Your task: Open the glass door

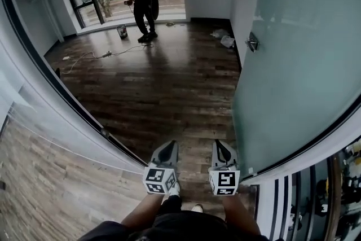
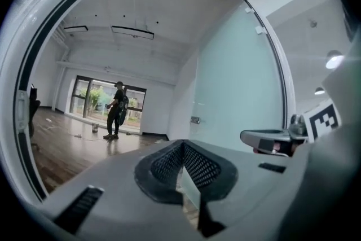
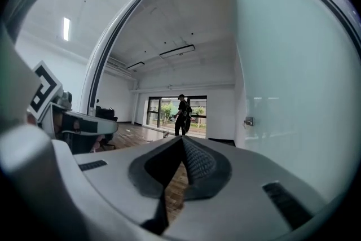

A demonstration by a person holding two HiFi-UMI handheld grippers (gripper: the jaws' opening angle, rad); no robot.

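Both sets of jaws together, empty; glass door (image 1: 293,65) stands open, upright, just right of right gripper (image 1: 221,148); handle (image 1: 252,42) well ahead; left gripper (image 1: 167,148) farther.

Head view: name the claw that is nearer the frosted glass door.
The right claw, shut with nothing in it: it sits beside the frosted glass door, while the left claw lies on its far side, farther from the glass.
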